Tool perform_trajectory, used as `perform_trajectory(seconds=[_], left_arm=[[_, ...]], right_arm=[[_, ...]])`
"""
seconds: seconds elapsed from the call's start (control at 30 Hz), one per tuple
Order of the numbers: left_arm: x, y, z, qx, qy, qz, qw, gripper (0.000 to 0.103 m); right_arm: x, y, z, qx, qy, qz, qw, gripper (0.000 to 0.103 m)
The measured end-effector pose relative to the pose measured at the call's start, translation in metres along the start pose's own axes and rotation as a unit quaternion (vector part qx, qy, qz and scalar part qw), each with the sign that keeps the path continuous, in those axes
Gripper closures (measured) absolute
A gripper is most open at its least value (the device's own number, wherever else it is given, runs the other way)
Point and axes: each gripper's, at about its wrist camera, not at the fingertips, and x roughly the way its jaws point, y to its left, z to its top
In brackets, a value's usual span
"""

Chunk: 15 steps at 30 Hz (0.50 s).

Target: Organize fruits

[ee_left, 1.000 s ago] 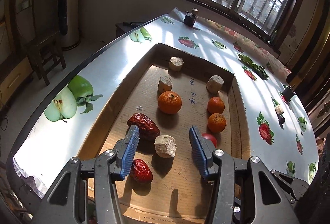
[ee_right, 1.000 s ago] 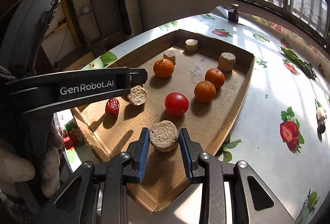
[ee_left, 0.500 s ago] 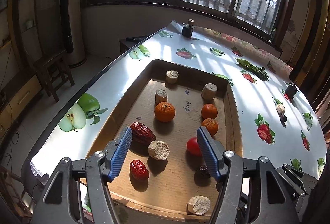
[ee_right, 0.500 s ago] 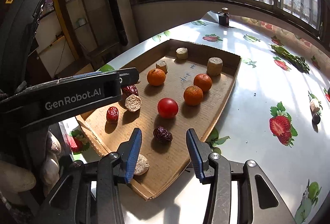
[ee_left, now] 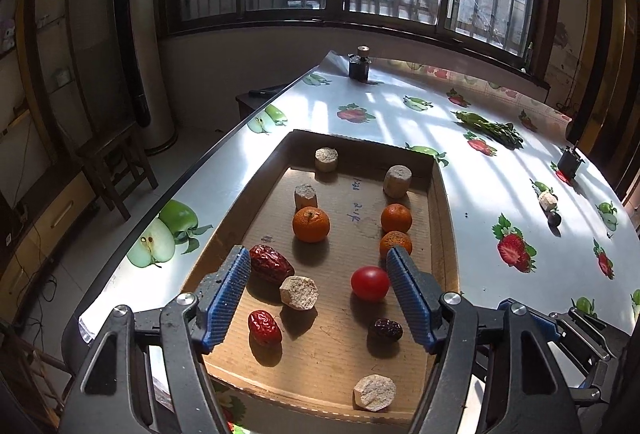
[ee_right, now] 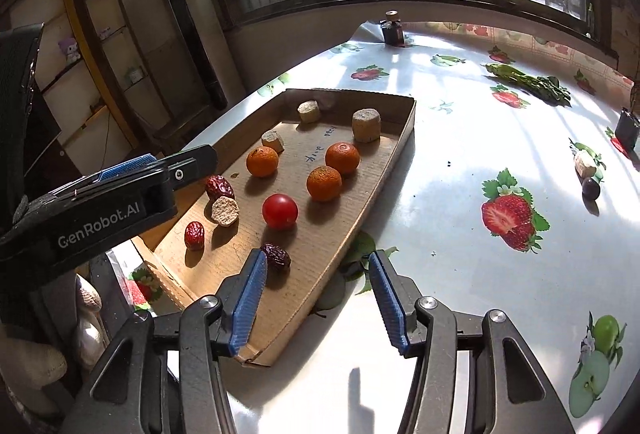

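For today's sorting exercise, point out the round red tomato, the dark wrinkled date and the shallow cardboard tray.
Round red tomato (ee_left: 370,283), left wrist view, centre.
Dark wrinkled date (ee_right: 276,256), right wrist view, middle.
Shallow cardboard tray (ee_right: 407,122), right wrist view, right wall.

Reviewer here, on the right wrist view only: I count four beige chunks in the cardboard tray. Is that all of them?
Observer: No, five. The left wrist view shows a fifth beige chunk at the near edge of the cardboard tray. In your view it is probably hidden behind the right gripper.
Operator: I see the left gripper only side-on. Is it holding anything?
Observer: No. The left gripper is opening and its pads touch nothing. The fruit below simply lies on the tray.
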Motion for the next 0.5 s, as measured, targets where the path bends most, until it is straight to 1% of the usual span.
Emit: perform_trajectory(seconds=[0.23,0.3,0.5], left_arm=[[-0.003,-0.01,0.0,0.011,-0.004,0.005,0.9999,0.032],[-0.004,-0.012,0.0,0.013,-0.007,0.01,0.9998,0.03],[-0.009,-0.014,0.001,0.01,-0.024,0.029,0.9992,0.023]], right_arm=[[-0.006,-0.006,-0.001,0.006,-0.005,-0.001,1.0,0.044],[-0.008,-0.008,-0.002,0.009,-0.006,0.0,1.0,0.042],[-0.011,-0.013,-0.003,0.013,-0.009,0.0,1.0,0.041]])
